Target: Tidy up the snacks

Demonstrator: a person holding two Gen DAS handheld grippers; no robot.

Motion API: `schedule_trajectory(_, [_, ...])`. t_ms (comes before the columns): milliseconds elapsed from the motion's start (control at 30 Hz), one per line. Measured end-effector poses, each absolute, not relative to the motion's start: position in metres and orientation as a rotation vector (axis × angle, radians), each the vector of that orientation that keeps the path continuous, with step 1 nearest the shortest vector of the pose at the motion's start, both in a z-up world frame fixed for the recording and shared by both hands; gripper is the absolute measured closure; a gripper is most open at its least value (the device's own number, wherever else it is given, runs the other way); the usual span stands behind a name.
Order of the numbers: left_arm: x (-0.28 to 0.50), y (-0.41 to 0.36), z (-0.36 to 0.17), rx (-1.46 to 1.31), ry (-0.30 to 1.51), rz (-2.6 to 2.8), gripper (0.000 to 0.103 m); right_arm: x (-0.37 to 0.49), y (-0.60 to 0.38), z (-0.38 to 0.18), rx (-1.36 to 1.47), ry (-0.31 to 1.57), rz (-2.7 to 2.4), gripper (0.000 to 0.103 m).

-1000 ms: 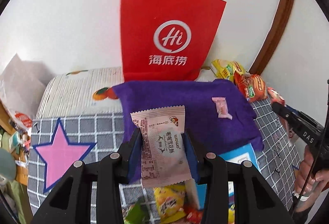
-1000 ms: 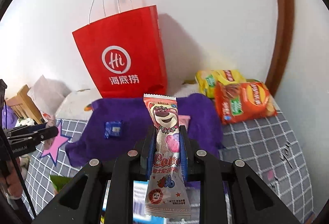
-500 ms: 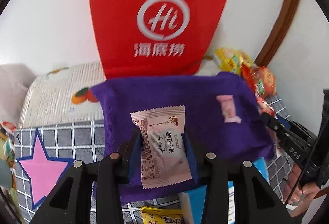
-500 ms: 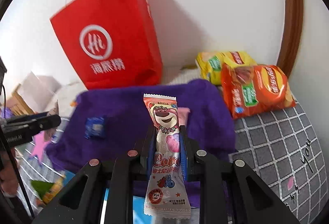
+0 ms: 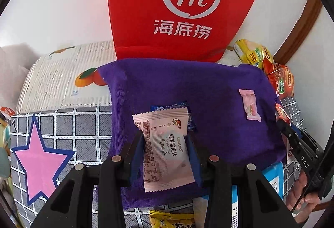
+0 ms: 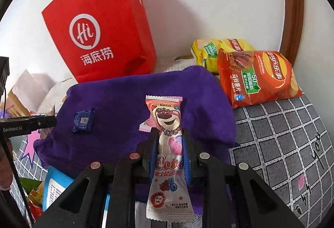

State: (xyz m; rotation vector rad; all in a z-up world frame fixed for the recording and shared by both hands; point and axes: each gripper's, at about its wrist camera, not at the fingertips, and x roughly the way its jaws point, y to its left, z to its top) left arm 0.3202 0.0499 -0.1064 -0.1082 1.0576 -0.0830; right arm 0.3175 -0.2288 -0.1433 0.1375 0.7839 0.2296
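Left gripper [image 5: 165,142] clamps a pink packet [image 5: 166,150] over a blue sweet [image 5: 173,107] on the purple cloth [image 5: 208,85], right gripper [image 6: 169,140] clamps a bear packet [image 6: 168,152], red bag [image 6: 100,23] far behind.

The grey grid-patterned bed cover [image 6: 277,140] with a pink star [image 5: 39,163] carries a purple fleece cloth [image 6: 125,102], a red paper bag [image 6: 100,29] standing upright, and orange [image 6: 256,77] and yellow [image 6: 210,50] crisp packets lying beside the cloth.

Black left gripper [image 5: 165,144], blue-padded fingers [image 5: 136,157], round silver screws [image 5: 116,158]
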Motion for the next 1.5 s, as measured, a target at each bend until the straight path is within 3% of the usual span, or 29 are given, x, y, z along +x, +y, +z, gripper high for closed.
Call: schedule_trajectory(1500, [0.316,0.044,-0.105,-0.117,1.065,-0.114,0.064,0.336,-0.239,-0.178,0.314,0.786,0.224,0.077])
